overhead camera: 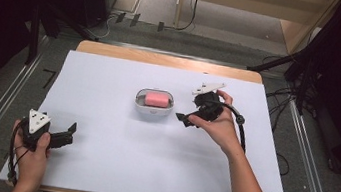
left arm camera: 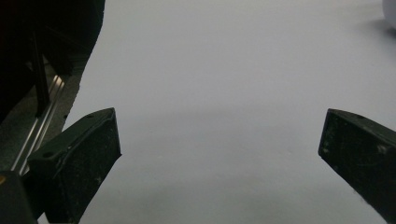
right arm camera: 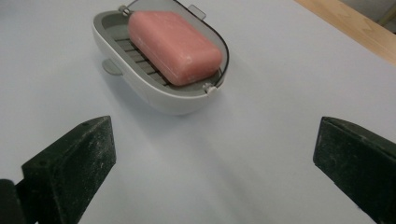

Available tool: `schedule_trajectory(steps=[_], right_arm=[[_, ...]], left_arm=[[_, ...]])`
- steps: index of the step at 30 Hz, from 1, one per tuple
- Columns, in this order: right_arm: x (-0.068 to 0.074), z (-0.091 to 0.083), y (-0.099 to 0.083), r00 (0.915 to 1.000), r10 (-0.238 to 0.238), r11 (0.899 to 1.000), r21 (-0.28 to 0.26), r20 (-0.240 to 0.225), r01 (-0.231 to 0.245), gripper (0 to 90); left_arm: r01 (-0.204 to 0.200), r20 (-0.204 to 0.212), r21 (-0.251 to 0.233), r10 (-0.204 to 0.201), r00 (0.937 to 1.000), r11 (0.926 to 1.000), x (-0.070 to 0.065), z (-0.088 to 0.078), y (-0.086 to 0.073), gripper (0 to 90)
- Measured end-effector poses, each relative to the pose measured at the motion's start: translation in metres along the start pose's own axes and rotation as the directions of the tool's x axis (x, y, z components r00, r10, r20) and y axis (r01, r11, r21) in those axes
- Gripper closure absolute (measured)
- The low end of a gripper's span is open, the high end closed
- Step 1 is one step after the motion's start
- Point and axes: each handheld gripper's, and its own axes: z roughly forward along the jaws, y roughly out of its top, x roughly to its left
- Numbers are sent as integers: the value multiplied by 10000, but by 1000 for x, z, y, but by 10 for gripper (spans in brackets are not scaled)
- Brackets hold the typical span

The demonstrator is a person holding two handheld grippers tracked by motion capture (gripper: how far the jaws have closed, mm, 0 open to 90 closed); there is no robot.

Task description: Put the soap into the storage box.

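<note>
Both grippers stand wide and empty, left gripper (overhead camera: 66, 134) idle near the table's (overhead camera: 98, 166) corner, right gripper (overhead camera: 186, 119) just beside the dish (overhead camera: 138, 102) holding the soap (overhead camera: 156, 99); a careless jaw could knock the light dish askew.

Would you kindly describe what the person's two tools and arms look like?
Each hand carries a black tool. The left tool and the right tool each have two blocky, dusty black jaws, a grey three-cornered plate with dark dots on top, and a black cable trailing from the body. Both forearms are bare; no sleeves show.
</note>
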Motion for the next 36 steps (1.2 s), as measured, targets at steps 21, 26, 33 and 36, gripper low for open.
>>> schedule_trajectory(steps=[21, 26, 33, 36], right_arm=[[0, -19, -56, 9913, 1176, 9908, -749, 590, -1131, 0], [1, -24, -69, 9870, 1415, 9870, -872, 760, -1348, 0], [1, -28, -85, 9796, 1719, 9820, -973, 1045, -1619, 0], [2, -29, -90, 9773, 1790, 9803, -1051, 1130, -1674, 0]], left_arm=[[-8, -80, -36, 8, 10000, 10000, -1, 0, 0, 0], [-19, -81, -40, 18, 10000, 10000, -1, 0, 0, 0], [-46, -86, -35, 46, 10000, 10000, -1, 0, 0, 0], [-57, -95, -17, 57, 9999, 10000, -1, 0, 0, 0]])
